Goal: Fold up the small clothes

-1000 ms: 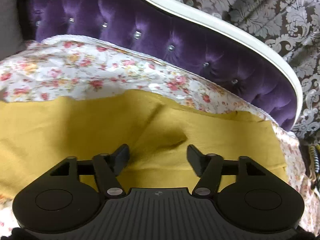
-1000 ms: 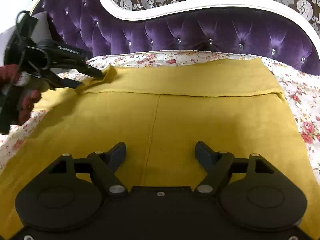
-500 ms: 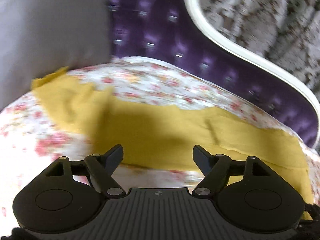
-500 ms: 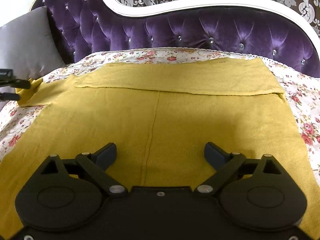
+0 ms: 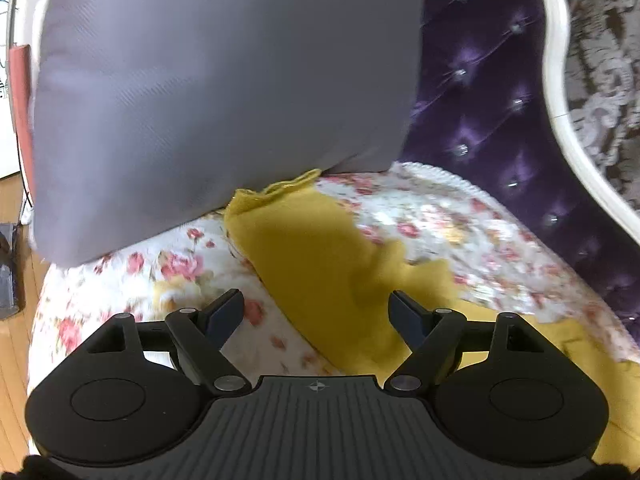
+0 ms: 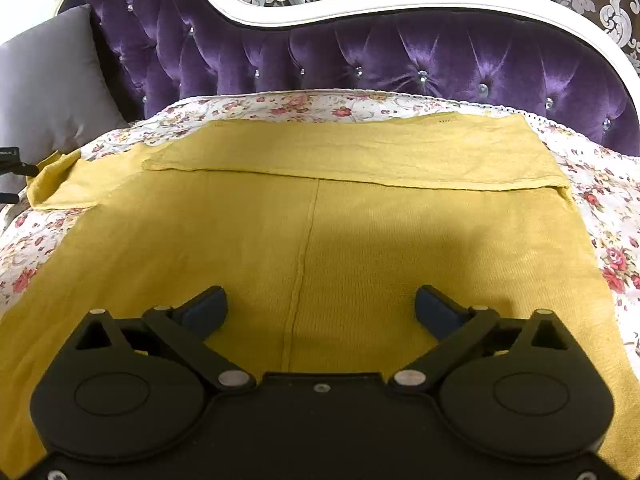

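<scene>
A mustard-yellow knit garment [image 6: 320, 224] lies flat on the floral sheet, its far edge folded forward into a band [image 6: 352, 156]. One sleeve [image 6: 60, 184] stretches out to the left towards the grey pillow; it also shows in the left wrist view [image 5: 320, 264], its cuff touching the pillow. My left gripper [image 5: 316, 312] is open and empty, just above that sleeve. My right gripper [image 6: 320, 312] is open wide and empty, above the garment's near middle by the centre seam.
A grey pillow [image 5: 208, 88] leans at the left end of the bed against the purple tufted headboard [image 6: 400, 56] with its white frame. The floral sheet [image 6: 612, 208] shows around the garment. Wooden floor [image 5: 12, 320] lies beyond the left edge.
My left gripper let go of the sleeve end, drew the sleeve out leftwards and turned towards the pillow. My right gripper opened wider over the garment's middle.
</scene>
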`<state>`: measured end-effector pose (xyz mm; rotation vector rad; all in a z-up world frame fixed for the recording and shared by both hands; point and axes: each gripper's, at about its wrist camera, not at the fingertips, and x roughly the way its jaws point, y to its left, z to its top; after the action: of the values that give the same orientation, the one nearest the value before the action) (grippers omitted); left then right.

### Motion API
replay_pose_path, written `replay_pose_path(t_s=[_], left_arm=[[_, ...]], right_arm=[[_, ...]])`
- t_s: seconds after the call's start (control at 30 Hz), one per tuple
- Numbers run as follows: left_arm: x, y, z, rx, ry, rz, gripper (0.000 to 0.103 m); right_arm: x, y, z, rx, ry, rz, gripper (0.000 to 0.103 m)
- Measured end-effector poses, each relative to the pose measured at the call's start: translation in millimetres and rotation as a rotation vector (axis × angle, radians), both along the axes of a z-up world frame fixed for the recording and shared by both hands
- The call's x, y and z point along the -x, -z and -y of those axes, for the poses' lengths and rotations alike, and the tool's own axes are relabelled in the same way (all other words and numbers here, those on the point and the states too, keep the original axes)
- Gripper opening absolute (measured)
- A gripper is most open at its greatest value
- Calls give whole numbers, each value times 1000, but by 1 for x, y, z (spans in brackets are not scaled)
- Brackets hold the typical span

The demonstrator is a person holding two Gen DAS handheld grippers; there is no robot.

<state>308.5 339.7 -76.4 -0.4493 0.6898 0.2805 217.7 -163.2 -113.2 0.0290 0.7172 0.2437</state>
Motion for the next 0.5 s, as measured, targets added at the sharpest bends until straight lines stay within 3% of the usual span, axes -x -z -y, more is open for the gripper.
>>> replay_pose_path(t_s=[0.2, 0.23, 0.27, 0.37, 0.5], left_arm=[[-30, 2, -4, -67, 46, 3, 75], [-31, 2, -4, -90, 40, -1, 48], [-34, 2, -4, -111, 31, -14, 7], [-33, -5, -5, -114, 38, 4, 7], [-14, -45, 7, -171, 24, 80, 7]], right_arm=[[-1, 0, -1, 8, 6, -7, 101], [-1, 0, -1, 8, 7, -8, 101], [-1, 0, -1, 8, 7, -8, 101], [-1, 0, -1, 7, 7, -11, 101], [-1, -1, 0, 4, 5, -13, 101]])
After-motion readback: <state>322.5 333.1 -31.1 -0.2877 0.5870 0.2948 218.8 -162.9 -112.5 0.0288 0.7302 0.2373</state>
